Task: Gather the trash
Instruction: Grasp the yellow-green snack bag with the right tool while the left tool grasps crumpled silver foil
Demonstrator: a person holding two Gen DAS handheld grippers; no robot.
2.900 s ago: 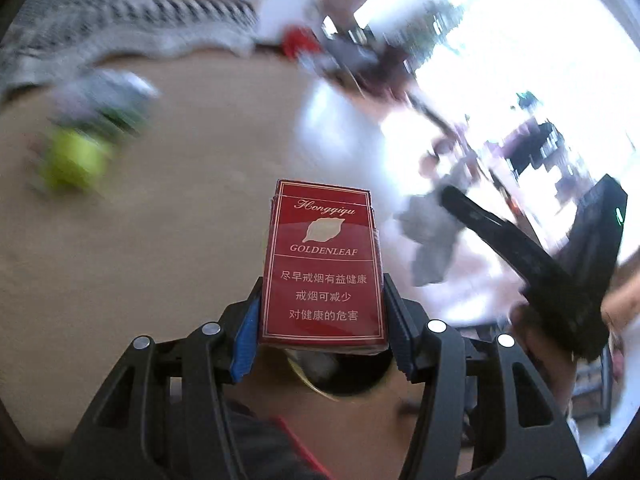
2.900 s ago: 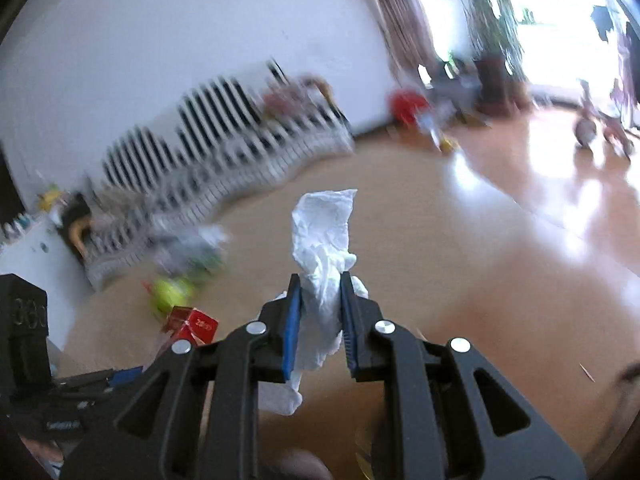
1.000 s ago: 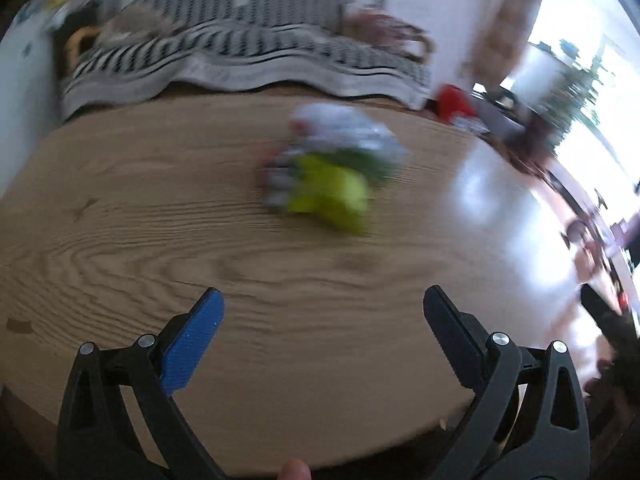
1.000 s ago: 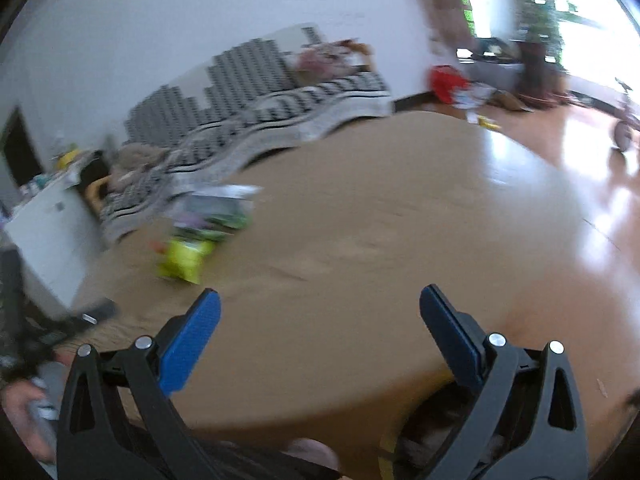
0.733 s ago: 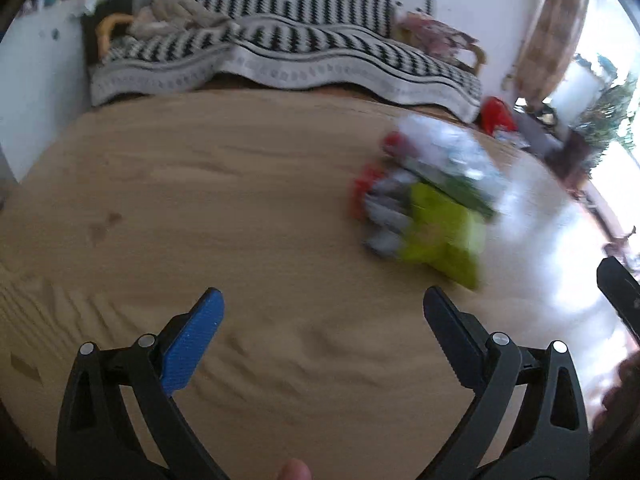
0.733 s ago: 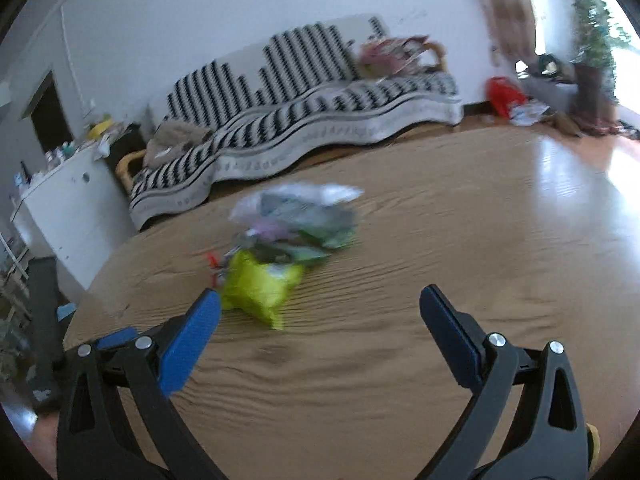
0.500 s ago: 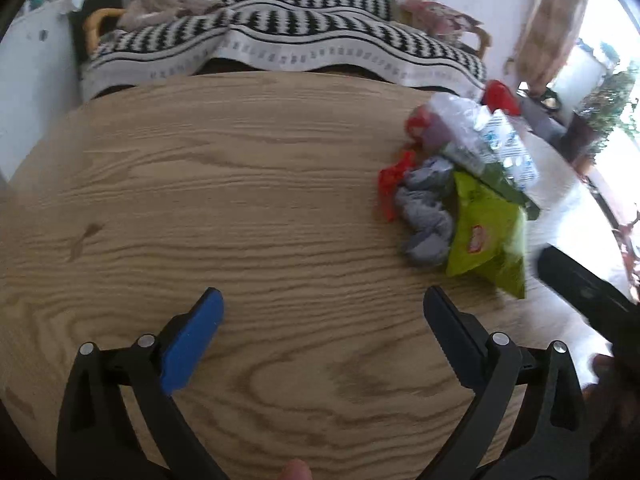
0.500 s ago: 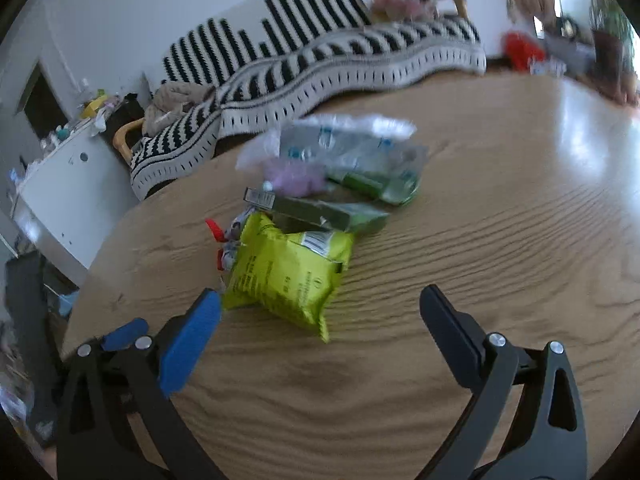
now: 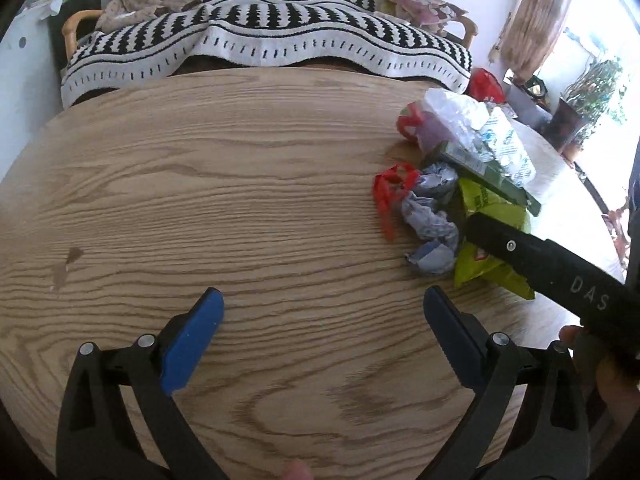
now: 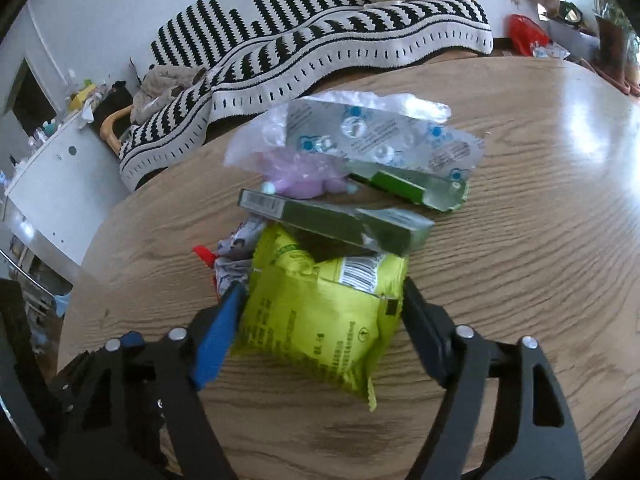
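Note:
A pile of trash lies on the round wooden table (image 9: 240, 200). A yellow-green snack bag (image 10: 320, 312) lies nearest in the right wrist view, and my right gripper (image 10: 324, 320) is open with one jaw on each side of it. A dark green carton (image 10: 336, 220), a clear blister pack (image 10: 384, 136) and a pink-filled bag (image 10: 300, 176) lie behind. In the left wrist view the pile shows at right with crumpled grey paper (image 9: 428, 216) and a red scrap (image 9: 390, 188). My left gripper (image 9: 320, 320) is open and empty over bare wood.
A sofa with a black-and-white striped cover (image 9: 260, 40) stands beyond the table's far edge. A white cabinet (image 10: 52, 176) stands at the left. The right gripper's arm (image 9: 560, 272) crosses the lower right of the left wrist view.
Both grippers, which held a cigarette pack and a tissue earlier, are now open and empty. The right gripper has moved up to the pile and straddles the yellow-green bag. The left view steadied.

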